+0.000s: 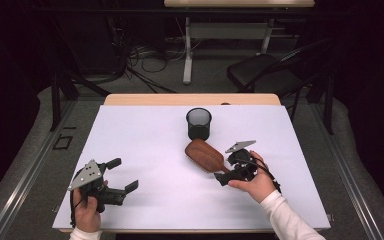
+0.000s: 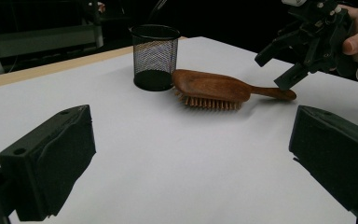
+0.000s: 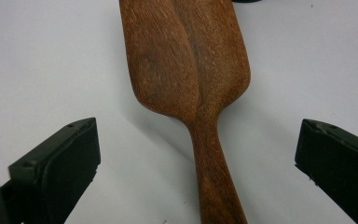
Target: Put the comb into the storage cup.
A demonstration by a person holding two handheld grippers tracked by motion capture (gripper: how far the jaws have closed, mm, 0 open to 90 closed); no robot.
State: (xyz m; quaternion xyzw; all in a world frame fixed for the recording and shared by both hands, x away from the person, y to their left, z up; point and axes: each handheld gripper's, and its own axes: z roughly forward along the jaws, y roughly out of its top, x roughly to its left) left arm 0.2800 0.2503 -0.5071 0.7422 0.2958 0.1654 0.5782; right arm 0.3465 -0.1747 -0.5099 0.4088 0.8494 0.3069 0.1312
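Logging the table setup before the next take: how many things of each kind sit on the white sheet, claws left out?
Wooden hairbrush: 1
Black mesh cup: 1
Total: 2

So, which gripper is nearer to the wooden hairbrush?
The right. The right gripper hangs open at the wooden hairbrush, its jaws on either side of the handle without touching. The left gripper is apart, open, near the front left of the table.
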